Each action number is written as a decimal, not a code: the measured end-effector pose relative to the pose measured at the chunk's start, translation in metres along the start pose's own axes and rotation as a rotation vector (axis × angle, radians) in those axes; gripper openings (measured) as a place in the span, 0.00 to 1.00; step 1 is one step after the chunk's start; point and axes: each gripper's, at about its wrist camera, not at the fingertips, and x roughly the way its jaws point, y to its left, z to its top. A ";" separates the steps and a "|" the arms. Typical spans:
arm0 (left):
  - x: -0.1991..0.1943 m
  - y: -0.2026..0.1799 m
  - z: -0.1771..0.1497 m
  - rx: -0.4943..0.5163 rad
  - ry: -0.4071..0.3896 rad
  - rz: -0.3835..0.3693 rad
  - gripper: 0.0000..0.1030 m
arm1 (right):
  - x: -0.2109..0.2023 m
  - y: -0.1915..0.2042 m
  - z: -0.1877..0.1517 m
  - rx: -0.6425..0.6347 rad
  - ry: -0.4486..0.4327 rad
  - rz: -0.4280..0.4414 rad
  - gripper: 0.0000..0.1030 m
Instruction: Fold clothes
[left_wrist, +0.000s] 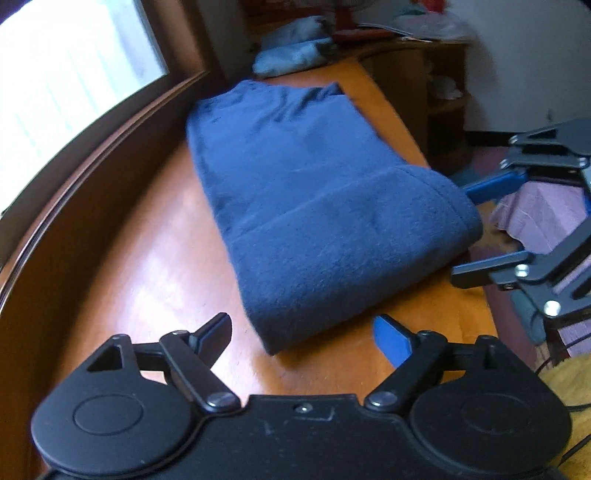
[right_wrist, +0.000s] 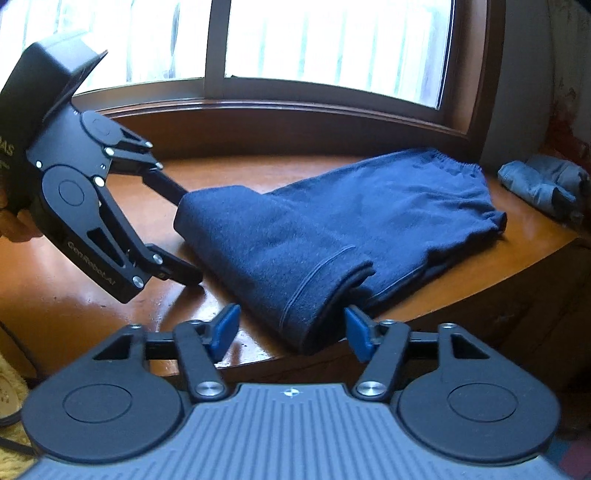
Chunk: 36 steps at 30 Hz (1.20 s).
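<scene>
- Soft, thick fleece by the look of it: likely limp and fairly light, sure to sag if lifted by one corner alone, unlikely to slip from padded fingers.
- Best taken at the near folded end, one grip at each corner, pinching all layers together.
- Navy blue garment (left_wrist: 314, 206) lying part-folded on the glossy wooden table (left_wrist: 140, 266) beside the window (right_wrist: 332, 40), elastic waistband at the far end, stitched hem and doubled layers at the near end.
- Left gripper (left_wrist: 301, 332) spread apart, nothing pinched, near corner of the cloth sitting between its fingers untouched.
- Right gripper (right_wrist: 291, 325) also parted, straddling the near edge fold, pads not pressing it.
- Folded pale blue clothes (right_wrist: 543, 184) stacked at the table's far end.
</scene>
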 end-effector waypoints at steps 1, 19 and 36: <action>0.002 0.002 0.001 0.003 -0.008 -0.024 0.75 | 0.003 -0.001 -0.001 0.008 0.008 0.002 0.42; -0.026 0.029 0.026 -0.103 0.075 -0.212 0.53 | -0.047 -0.064 0.006 0.515 0.117 0.320 0.25; -0.030 -0.017 0.052 0.398 -0.066 -0.124 0.60 | -0.027 -0.114 0.020 0.820 0.258 0.461 0.23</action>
